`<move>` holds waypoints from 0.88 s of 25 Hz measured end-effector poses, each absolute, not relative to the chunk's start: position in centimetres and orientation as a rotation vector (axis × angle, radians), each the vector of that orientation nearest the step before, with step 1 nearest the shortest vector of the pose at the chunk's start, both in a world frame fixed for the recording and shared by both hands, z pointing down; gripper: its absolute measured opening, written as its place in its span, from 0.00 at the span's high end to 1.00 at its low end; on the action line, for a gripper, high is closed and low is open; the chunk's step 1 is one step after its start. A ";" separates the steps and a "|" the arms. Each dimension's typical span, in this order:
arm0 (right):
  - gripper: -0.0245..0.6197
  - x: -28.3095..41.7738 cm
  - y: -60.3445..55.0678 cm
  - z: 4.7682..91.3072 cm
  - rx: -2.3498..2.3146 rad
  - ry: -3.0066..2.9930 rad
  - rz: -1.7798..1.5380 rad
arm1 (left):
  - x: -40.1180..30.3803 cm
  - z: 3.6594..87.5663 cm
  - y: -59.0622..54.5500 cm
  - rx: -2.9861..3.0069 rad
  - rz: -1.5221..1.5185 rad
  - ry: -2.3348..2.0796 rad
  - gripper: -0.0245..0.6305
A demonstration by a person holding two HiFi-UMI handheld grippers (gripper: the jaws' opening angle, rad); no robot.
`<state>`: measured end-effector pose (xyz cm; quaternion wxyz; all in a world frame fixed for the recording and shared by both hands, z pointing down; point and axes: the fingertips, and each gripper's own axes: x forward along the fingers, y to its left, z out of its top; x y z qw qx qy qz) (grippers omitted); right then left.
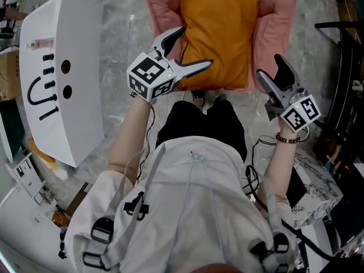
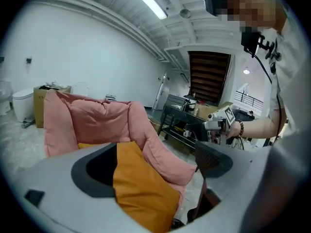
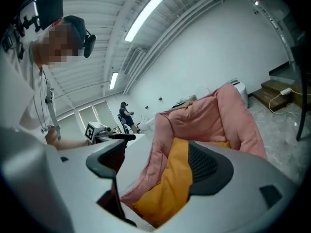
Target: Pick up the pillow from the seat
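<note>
ok so orange pillow (image 1: 219, 36) lies in pink seat (image 1: 274, 33), pink padding up both sides. left gripper (image 1: 196, 46) hangs over pillow's near left corner, jaws spread wide, pads pressing on nothing. right gripper (image 1: 270, 67) just off seat's right edge, jaws also wide apart, empty. white panel (image 1: 62, 78) with black marks stands well left on marbled floor (image 1: 119, 33).

The person reaches both arms forward, sleeves ending above bare forearms. The left forearm (image 1: 128, 141) carries the left hand-held gripper (image 1: 196, 47), rolled to one side, its jaws spread wide with nothing pressed between them. The right hand-held gripper (image 1: 268, 66) stands well apart from it, jaws likewise wide and gripping nothing. A beaded bracelet (image 1: 287, 139) circles the right wrist.
</note>
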<state>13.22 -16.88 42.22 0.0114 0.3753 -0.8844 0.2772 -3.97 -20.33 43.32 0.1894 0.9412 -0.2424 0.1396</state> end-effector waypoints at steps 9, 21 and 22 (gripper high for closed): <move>0.34 15.9 -20.6 54.0 1.030 -2.606 1.111 | -2.4 53.1 -23.0 2.455 0.517 -0.586 0.09; 0.32 18.8 -27.3 70.9 0.816 -2.364 1.457 | -3.6 70.4 -26.1 1.973 0.575 -0.666 0.07; 0.32 18.9 -27.3 72.3 0.805 -2.326 1.484 | -3.8 71.5 -25.9 1.933 0.582 -0.671 0.07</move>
